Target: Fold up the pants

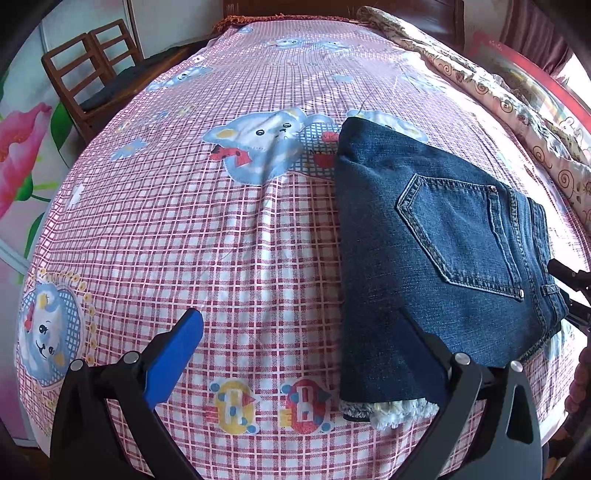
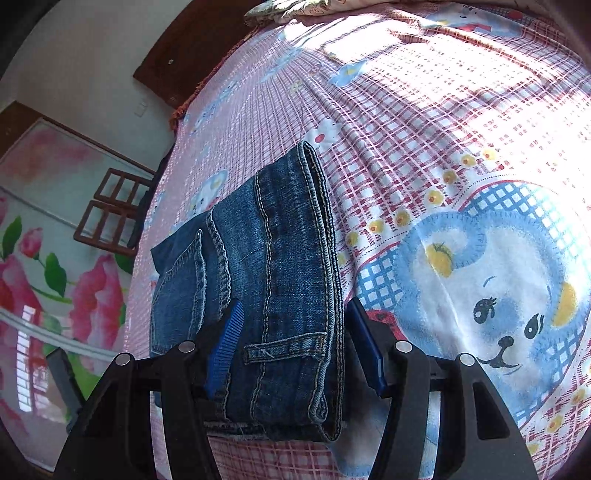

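Note:
A pair of blue jeans (image 1: 436, 266) lies folded into a compact stack on the pink checked bedsheet (image 1: 229, 236), back pocket up, with fleecy lining showing at its near edge. My left gripper (image 1: 295, 354) is open, its left pad over bare sheet and its right finger over the jeans' near corner. In the right wrist view the jeans' waistband (image 2: 288, 295) lies between the two blue pads of my right gripper (image 2: 295, 343), which stand apart on either side of the denim. The right gripper's tip also shows in the left wrist view (image 1: 569, 280) at the waistband side.
A rolled patterned quilt (image 1: 517, 110) lies along the bed's right side. Wooden chairs (image 1: 88, 74) stand beyond the bed's far left corner by a flowered wardrobe (image 1: 22, 147). The dark headboard (image 1: 332, 7) is at the far end.

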### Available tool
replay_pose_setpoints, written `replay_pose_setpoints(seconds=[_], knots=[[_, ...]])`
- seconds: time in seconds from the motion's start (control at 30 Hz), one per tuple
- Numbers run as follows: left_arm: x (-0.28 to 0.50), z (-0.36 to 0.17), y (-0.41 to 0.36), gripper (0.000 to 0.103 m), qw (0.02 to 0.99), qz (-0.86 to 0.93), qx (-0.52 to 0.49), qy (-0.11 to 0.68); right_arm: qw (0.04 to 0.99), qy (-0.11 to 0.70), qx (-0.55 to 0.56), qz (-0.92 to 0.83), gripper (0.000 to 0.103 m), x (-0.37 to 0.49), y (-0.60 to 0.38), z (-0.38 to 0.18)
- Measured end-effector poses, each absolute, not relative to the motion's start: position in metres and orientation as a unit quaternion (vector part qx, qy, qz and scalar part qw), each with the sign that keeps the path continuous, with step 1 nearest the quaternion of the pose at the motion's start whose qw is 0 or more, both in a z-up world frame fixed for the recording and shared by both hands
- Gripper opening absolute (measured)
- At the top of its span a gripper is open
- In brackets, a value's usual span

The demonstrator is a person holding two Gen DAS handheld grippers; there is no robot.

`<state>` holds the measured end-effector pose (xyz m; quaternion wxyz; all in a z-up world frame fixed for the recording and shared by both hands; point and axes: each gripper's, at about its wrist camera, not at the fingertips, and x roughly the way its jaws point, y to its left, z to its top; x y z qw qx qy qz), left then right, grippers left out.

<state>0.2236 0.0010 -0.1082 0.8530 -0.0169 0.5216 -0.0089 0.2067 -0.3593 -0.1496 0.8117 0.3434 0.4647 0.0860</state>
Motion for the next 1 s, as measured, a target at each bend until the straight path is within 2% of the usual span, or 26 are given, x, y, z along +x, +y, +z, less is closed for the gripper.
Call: replay_pose_setpoints(seconds=[0.17,0.6,0.77,1.0], knots=[[0.244,-0.122,0.032,0.101,0.828,-0.036,-0.134,0.544,0.809,0.460,0.355,0.087,0.058,0.204,-0.363,-0.152],[0.299,-0.134,0.068,0.101,0.724,-0.209,-0.401,0.521,0.806,0.461,0.359,0.093,0.058,0.202,-0.363,-0.152],[0.312,-0.143,0.050,0.101,0.699,-0.224,-0.398,0.550,0.807,0.462,0.356,0.094,0.058,0.203,-0.363,-0.152],[0.323,-0.151,0.018,0.101,0.696,-0.240,-0.328,0.592,0.805,0.461,0.362,0.091,0.058,0.204,-0.363,-0.152]])
